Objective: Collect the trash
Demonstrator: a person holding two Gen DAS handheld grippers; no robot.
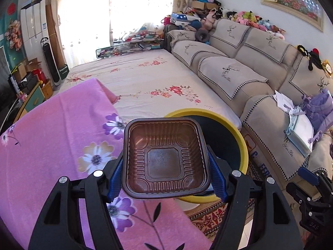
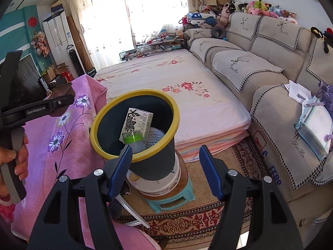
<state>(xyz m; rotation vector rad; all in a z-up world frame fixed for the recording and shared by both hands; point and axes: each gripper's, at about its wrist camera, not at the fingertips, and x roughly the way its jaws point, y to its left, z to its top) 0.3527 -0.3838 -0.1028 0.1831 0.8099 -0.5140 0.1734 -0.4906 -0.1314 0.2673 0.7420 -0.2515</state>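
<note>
The left gripper [image 1: 166, 166] has its jaws clamped on the two opposite sides of a brown ribbed plastic tray [image 1: 165, 158], held mouth-up and level, apparently so it can be carried over the bin without spilling. The tray sits in front of the yellow rim of the bin [image 1: 242, 145], above the edge of the desk under its pink flowered cloth [image 1: 52, 135]. The right gripper [image 2: 165, 164] has its jaws apart with nothing between them, hanging just before the bin [image 2: 154, 162]. The bin stands raised on a round tin and a small green stool [image 2: 170, 202], which likely brings its mouth near desk height. Inside lie a printed carton [image 2: 136, 123], a cup with a green band [image 2: 133, 139] and something white and knitted-looking. Legible writing: "GenRobot.AI" on the left gripper body [image 2: 35, 110]; the carton's print is too small to read.
</note>
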